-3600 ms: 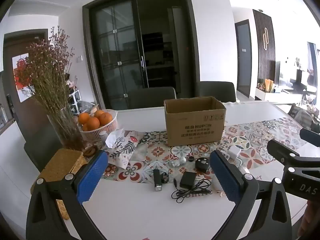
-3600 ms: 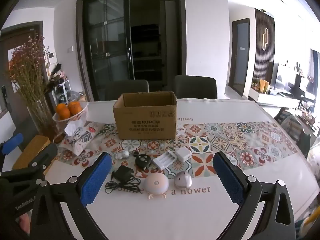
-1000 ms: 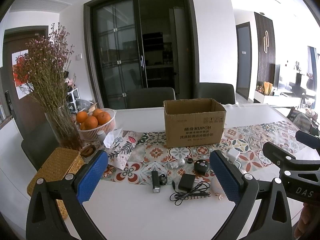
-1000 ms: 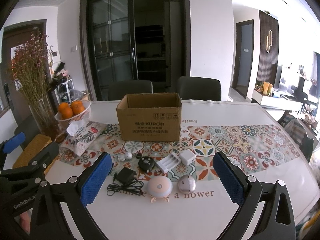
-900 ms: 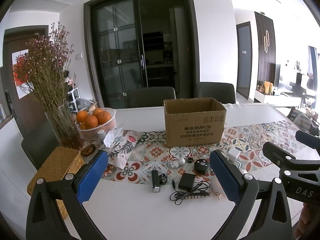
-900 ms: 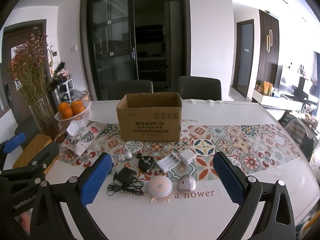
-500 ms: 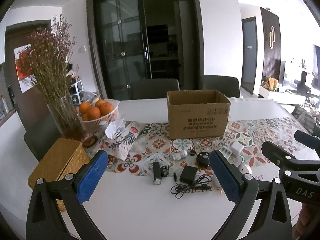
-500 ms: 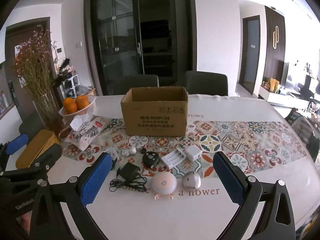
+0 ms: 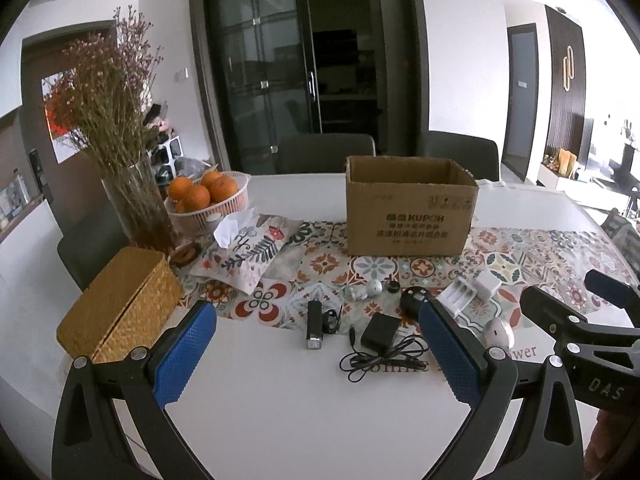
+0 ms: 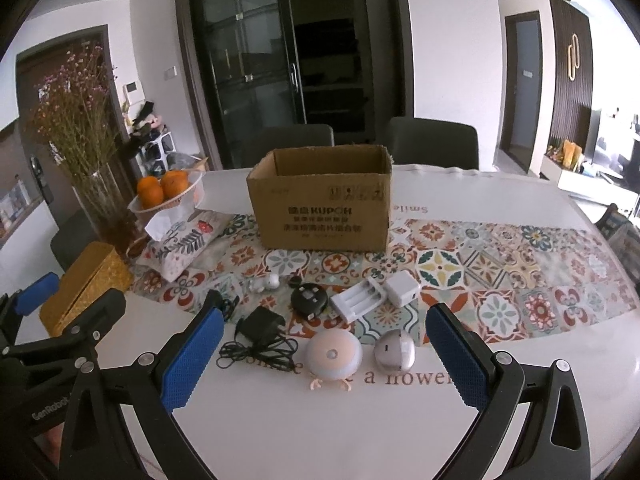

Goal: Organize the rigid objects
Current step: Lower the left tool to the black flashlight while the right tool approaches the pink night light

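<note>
An open cardboard box (image 10: 324,208) stands on the patterned runner, also in the left wrist view (image 9: 408,208). In front of it lie small items: a black charger with cord (image 10: 260,326), a round pink night light (image 10: 334,356), a silver dome (image 10: 394,350), a white battery holder (image 10: 358,300), a white cube plug (image 10: 402,290), a round black device (image 10: 308,300) and a black flashlight (image 9: 313,324). My left gripper (image 9: 316,350) is open and empty above the white table, short of the flashlight. My right gripper (image 10: 324,358) is open and empty, short of the night light.
A woven straw box (image 9: 120,304), a vase of dried flowers (image 9: 132,200), a basket of oranges (image 9: 208,200) and a floral tissue pouch (image 9: 248,252) sit at the left. Dark chairs (image 10: 432,142) stand behind the table (image 9: 304,416).
Both grippers have moved forward and a little lower toward the small items, which now look larger. Both stay open and empty. Nothing on the table has moved.
</note>
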A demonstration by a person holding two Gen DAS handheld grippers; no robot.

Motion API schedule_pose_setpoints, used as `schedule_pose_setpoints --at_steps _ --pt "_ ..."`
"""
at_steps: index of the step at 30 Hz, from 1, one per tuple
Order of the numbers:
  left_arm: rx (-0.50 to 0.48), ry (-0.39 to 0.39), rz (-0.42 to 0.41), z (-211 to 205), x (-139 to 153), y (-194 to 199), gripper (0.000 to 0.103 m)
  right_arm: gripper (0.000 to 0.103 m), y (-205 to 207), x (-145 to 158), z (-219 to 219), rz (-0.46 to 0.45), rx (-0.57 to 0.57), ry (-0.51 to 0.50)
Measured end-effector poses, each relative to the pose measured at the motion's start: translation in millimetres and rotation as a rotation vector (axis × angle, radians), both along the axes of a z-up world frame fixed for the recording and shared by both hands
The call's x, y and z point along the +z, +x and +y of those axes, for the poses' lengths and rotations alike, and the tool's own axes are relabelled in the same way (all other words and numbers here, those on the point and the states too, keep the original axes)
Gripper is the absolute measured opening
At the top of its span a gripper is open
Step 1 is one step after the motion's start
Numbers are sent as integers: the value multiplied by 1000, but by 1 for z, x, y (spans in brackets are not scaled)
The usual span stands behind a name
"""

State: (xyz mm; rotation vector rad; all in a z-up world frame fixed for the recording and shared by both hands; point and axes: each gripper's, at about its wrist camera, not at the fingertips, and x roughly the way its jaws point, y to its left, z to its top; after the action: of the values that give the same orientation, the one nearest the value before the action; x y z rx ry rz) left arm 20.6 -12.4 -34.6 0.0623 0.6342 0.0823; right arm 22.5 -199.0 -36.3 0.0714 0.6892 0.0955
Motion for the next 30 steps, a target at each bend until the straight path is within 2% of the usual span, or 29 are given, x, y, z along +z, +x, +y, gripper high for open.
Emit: schedule_pose_setpoints --at_steps 7,15,24,30 --pt "-14 -10 59 11 -17 22 103 102 20 -18 8 72 -20 24" --pt "-39 -35 172 24 -45 53 100 101 44 -45 21 186 -61 16" --pt "-41 -63 239 32 -74 86 98 100 70 -73 24 274 -111 34" --pt "-46 -75 284 33 -92 107 97 93 87 -93 25 339 -137 42"
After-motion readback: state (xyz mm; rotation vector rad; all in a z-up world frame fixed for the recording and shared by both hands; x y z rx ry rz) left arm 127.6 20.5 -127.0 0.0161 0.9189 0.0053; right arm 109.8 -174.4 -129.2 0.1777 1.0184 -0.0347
